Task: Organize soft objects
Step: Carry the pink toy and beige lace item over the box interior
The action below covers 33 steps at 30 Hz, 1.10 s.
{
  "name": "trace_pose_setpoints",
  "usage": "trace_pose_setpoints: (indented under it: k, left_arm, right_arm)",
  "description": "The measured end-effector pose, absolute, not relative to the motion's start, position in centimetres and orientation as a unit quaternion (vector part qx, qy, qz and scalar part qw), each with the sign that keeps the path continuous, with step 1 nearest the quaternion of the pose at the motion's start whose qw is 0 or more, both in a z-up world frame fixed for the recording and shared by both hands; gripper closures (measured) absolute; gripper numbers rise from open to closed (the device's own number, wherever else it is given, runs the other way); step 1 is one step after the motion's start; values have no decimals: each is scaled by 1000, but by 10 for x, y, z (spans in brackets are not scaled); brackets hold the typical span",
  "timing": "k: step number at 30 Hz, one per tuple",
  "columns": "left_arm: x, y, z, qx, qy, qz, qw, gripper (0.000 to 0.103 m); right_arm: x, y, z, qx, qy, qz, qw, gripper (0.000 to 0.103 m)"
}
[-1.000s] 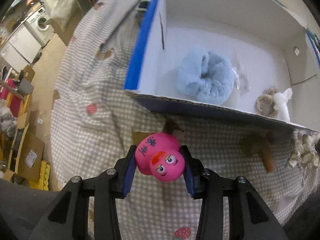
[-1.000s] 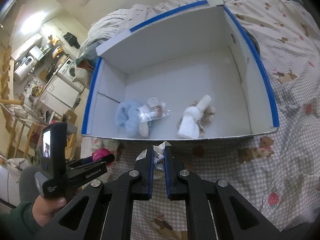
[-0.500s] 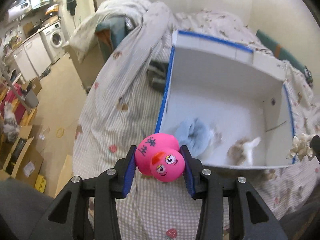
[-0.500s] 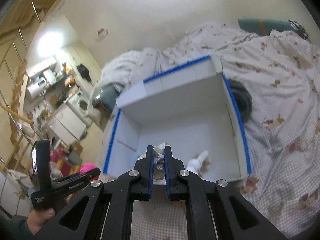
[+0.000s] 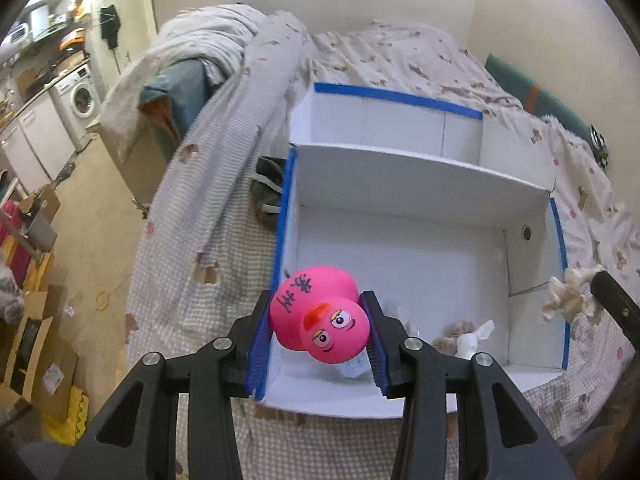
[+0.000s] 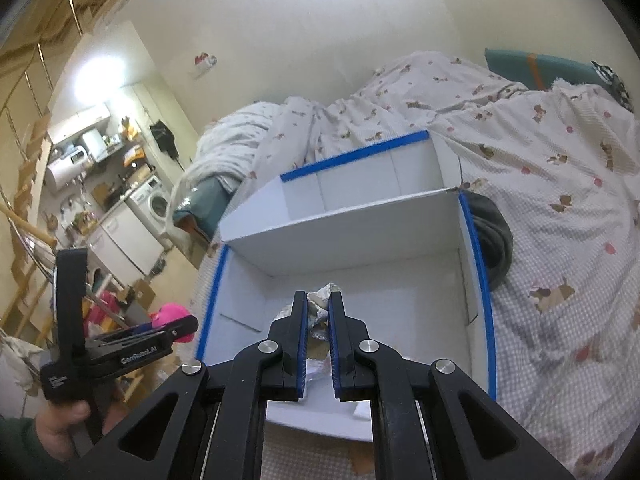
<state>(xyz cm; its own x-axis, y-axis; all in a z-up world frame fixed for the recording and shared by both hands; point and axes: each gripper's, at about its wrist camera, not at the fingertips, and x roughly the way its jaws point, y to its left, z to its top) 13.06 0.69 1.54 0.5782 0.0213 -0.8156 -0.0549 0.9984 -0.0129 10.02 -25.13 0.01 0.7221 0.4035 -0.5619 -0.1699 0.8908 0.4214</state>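
Observation:
My left gripper (image 5: 318,320) is shut on a pink rubber duck (image 5: 320,320) with black writing on it, held above the near left corner of a white cardboard box (image 5: 400,184) with blue-taped edges. My right gripper (image 6: 318,312) is shut on a small beige fluffy toy (image 6: 322,300), also seen in the left wrist view (image 5: 570,296), above the box (image 6: 340,232). A brown and white plush (image 5: 460,334) lies on the box floor. A pale blue item (image 5: 354,366) is mostly hidden behind the duck.
The box sits on a bed with a checked bedspread (image 5: 224,216). A dark garment (image 6: 494,240) lies by the box's side. The bed edge drops to the floor (image 5: 92,216) at left, with cardboard boxes and a washing machine (image 5: 82,100) beyond.
Both grippers have risen and pulled back from the box, each still holding its toy. The left gripper with the duck now hangs over the box's near left corner.

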Motion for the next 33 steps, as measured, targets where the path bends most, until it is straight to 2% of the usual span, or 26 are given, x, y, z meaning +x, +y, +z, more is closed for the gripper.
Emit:
trace_pose_setpoints:
  k: [11, 33]
  left_arm:
    - [168, -17, -24, 3, 455, 14, 891, 64]
    - [176, -26, -73, -3, 497, -24, 867, 64]
  right_arm:
    - [132, -234, -69, 117, 444, 127, 879, 92]
    - [141, -230, -103, 127, 502, 119, 847, 92]
